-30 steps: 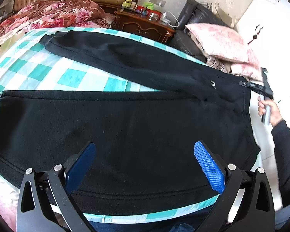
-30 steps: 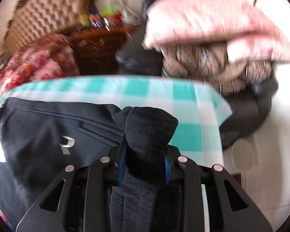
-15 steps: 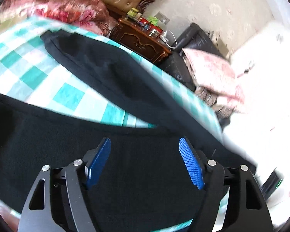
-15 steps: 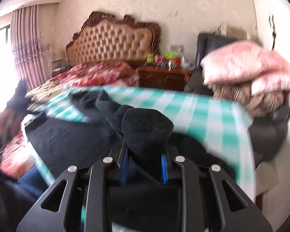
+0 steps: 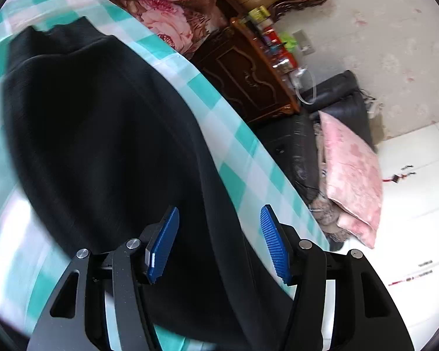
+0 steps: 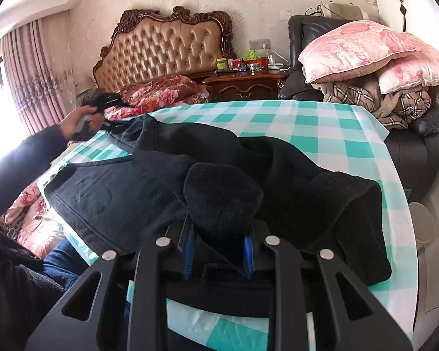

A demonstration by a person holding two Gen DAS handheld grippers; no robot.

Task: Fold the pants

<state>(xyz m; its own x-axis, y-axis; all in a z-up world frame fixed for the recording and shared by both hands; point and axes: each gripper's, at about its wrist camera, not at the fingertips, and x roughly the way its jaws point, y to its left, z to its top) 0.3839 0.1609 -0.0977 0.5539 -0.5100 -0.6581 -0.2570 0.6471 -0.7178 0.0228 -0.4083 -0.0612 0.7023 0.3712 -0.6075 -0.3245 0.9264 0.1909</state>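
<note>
Checked teal cloth (image 6: 322, 128) fills mid-frame; at left the left gripper (image 5: 219, 244), jaws closing, nothing pinched yet, nears the black pants (image 6: 149, 184), while lower centre the right gripper (image 6: 219, 251) clamps a bunched fold, presumably for doubling over.

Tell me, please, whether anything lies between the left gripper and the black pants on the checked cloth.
Nothing visible does. The left gripper hangs over the black pants with its jaws closing and only fabric below them, not yet pinched. The right gripper is shut on a bunched part of the same pants.
</note>
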